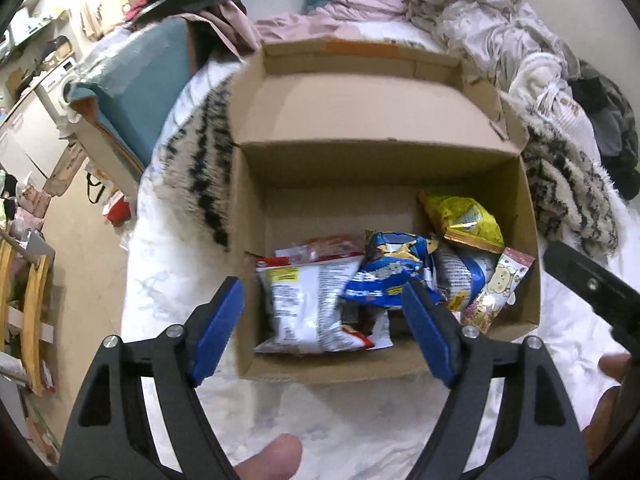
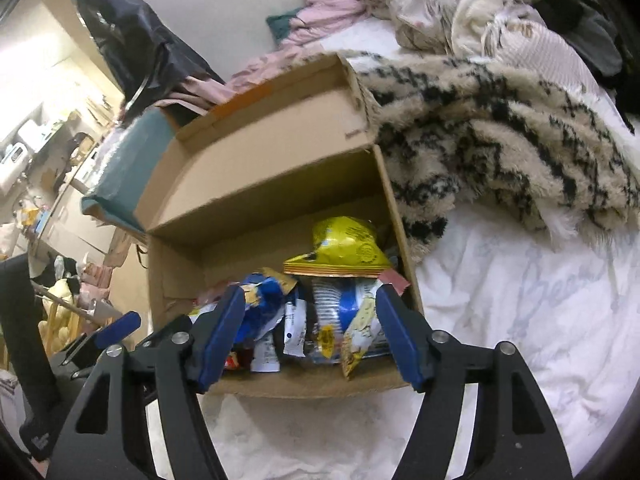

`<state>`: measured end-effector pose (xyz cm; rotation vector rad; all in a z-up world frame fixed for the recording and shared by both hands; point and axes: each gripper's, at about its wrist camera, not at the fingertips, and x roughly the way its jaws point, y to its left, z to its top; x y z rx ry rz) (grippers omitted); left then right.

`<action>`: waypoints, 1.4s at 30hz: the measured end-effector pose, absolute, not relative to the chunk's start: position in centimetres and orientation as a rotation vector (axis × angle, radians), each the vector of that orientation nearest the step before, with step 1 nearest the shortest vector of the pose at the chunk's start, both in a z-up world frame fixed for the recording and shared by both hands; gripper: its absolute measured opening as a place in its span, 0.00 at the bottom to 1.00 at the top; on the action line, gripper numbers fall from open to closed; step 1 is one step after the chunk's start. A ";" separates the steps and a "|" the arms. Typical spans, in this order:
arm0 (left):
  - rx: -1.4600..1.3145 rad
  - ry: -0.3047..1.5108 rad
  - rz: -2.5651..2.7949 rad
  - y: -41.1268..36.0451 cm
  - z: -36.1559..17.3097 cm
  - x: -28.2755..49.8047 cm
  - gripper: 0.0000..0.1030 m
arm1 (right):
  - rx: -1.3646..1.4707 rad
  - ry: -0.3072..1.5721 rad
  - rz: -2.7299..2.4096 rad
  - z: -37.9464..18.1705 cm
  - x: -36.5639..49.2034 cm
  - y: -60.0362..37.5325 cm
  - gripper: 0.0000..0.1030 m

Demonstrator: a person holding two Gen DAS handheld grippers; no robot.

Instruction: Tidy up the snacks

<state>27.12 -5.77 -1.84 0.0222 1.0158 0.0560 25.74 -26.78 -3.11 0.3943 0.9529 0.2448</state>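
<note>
An open cardboard box [image 1: 384,148] [image 2: 176,280] lies on a white bed and holds several snack packets. Inside lie a white and red bag [image 1: 308,304], a blue bag [image 1: 384,276] [image 2: 260,312], a yellow bag [image 1: 464,220] [image 2: 344,248] and a small pink and cream cartoon packet [image 1: 500,292] [image 2: 360,336]. My left gripper [image 1: 324,328] hovers above the box's near edge, open, its blue pads apart with nothing pressed between them. My right gripper [image 2: 312,340] hangs over the near right of the box, open and free of the packets.
A cream and black fuzzy blanket [image 2: 500,148] [image 1: 568,184] lies beside the box on the right, with crumpled pink and beige bedding [image 1: 440,8] behind. A teal chair [image 1: 136,92] and a cluttered floor sit to the left. White sheet [image 2: 520,300] spreads in front and to the right.
</note>
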 end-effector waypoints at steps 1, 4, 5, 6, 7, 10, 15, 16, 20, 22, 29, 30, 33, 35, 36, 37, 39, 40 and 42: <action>0.016 1.001 0.056 -5.4 -1.4 26.6 0.76 | 0.388 0.937 0.243 -2.6 25.2 -26.8 0.78; 0.000 0.956 0.052 -4.1 0.2 24.8 0.78 | 0.377 0.869 0.259 -0.5 23.0 -26.6 0.87; -0.002 0.943 0.057 -3.7 0.6 24.2 0.85 | 0.370 0.853 0.269 0.0 22.4 -26.4 0.89; -0.005 0.926 0.069 -3.2 1.2 23.4 0.94 | 0.360 0.836 0.277 0.5 21.7 -26.3 0.90; -0.013 0.911 0.077 -2.7 1.6 22.7 0.97 | 0.347 0.822 0.277 0.9 21.0 -26.3 0.91; -0.044 0.865 0.079 -1.0 2.8 20.3 0.99 | 0.337 0.806 0.266 1.4 19.0 -26.3 0.93; -0.060 0.820 0.077 1.2 3.5 16.7 1.00 | 0.311 0.814 0.262 1.5 15.9 -25.9 0.96; -0.065 0.818 0.076 1.5 3.4 16.0 1.00 | 0.308 0.817 0.263 1.5 15.4 -25.8 0.96; -0.051 0.797 0.072 2.1 3.1 13.5 1.00 | 0.304 0.805 0.264 1.2 13.0 -25.4 0.98; -0.047 0.791 0.072 2.0 2.9 12.7 1.00 | 0.303 0.783 0.252 1.1 12.1 -25.3 1.00; -0.036 0.734 0.062 1.4 2.3 11.0 1.00 | 0.203 0.729 0.202 0.7 9.9 -23.7 1.00; -0.038 0.740 0.062 1.5 2.1 11.1 1.00 | 0.188 0.725 0.197 0.6 9.8 -23.4 1.00; -0.070 0.769 0.049 1.7 1.3 11.4 1.00 | 0.132 0.703 0.172 0.4 9.9 -22.6 1.00; -0.060 0.788 0.046 1.4 0.7 11.7 1.00 | 0.111 0.685 0.167 0.3 10.0 -22.3 1.00; -0.047 0.803 0.049 1.0 0.4 11.9 1.00 | 0.104 0.682 0.167 0.2 10.1 -22.1 1.00; -0.043 0.804 0.048 0.8 0.4 12.0 1.00 | 0.095 0.683 0.166 0.1 10.4 -21.9 1.00; -0.031 0.776 0.045 0.4 0.8 11.8 1.00 | 0.086 0.684 0.153 -0.1 10.5 -21.8 1.00; -0.019 0.763 0.049 0.2 1.0 11.8 1.00 | 0.086 0.689 0.154 -0.2 10.6 -21.8 1.00; -0.001 0.745 0.053 0.1 1.1 11.8 1.00 | 0.078 0.693 0.157 -0.3 10.7 -21.7 1.00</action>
